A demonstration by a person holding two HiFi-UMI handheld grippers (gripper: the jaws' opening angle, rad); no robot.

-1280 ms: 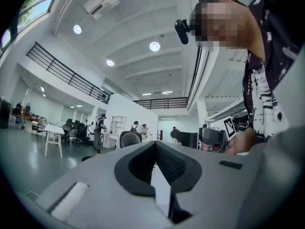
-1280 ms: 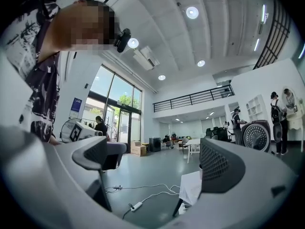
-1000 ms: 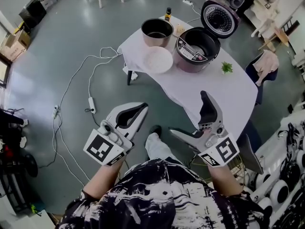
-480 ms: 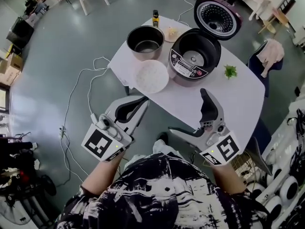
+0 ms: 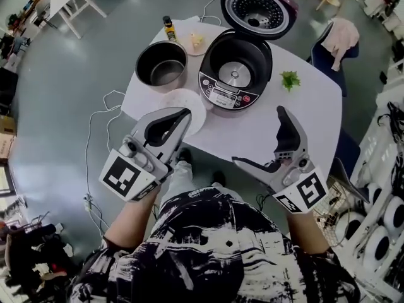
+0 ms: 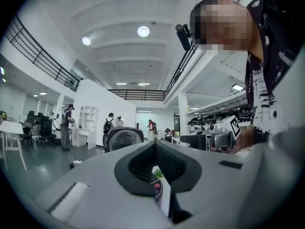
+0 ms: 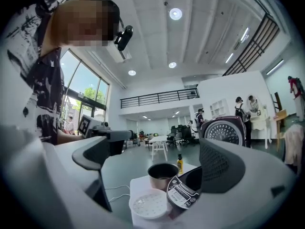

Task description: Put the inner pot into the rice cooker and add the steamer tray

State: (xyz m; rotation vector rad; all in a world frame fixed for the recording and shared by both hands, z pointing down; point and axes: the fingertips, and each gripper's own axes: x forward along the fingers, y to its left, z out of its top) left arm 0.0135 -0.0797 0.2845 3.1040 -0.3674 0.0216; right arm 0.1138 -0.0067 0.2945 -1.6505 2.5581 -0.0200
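Note:
The metal inner pot [image 5: 161, 64] stands empty on the white table [image 5: 303, 115], left of the open rice cooker [image 5: 233, 62], whose lid [image 5: 257, 8] is tipped back. The white steamer tray [image 5: 189, 100] lies in front of the pot, partly hidden by my left gripper [image 5: 182, 115]. That gripper hovers above the table's near-left edge, shut and empty. My right gripper [image 5: 260, 141] hangs open and empty over the near edge, right of the cooker. The right gripper view shows the pot [image 7: 162, 174], tray [image 7: 149, 203] and cooker [image 7: 182, 191] ahead, between the jaws of the right gripper [image 7: 143, 159].
A small bottle [image 5: 167, 27] and a saucer [image 5: 197, 41] stand behind the pot. A green sprig [image 5: 290, 79] lies right of the cooker. A chair with a garment [image 5: 341, 33] is at the far right. Cables [image 5: 101, 122] run over the floor on the left.
The table has come nearer and slid down-left in the head view. Both grippers now reach over its near edge, the left one over the tray. Their jaws are unchanged.

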